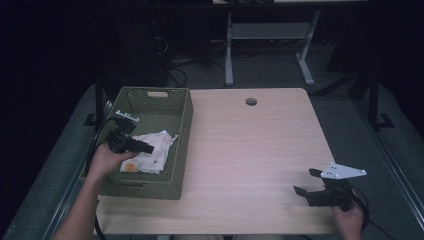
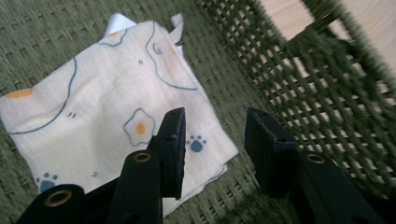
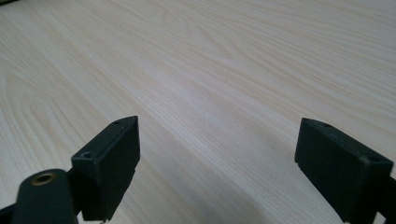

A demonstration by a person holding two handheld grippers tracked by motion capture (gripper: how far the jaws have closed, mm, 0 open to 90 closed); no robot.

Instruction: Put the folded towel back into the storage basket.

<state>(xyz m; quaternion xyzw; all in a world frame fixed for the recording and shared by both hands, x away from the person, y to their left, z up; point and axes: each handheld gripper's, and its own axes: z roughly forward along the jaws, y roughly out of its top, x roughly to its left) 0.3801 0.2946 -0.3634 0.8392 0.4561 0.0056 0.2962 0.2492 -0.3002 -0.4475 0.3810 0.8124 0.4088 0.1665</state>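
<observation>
**Left hand-held gripper above the cloth in the basket**

High view: the left hand-held gripper [image 1: 146,148] hangs over the green woven basket [image 1: 183,130], above the folded cloth [image 1: 152,150] inside. The right hand-held gripper [image 1: 306,183] hovers over the pale wooden surface [image 1: 250,150], well apart.

Left gripper view: jaws spread, the printed cream cloth [image 2: 102,116] just beneath them on the weave.

Right gripper view: jaws wide apart over bare wood grain.

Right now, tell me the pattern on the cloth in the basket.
Pale yellow cloth printed with fried eggs and blue paw prints, clearest in the left gripper view.
</observation>
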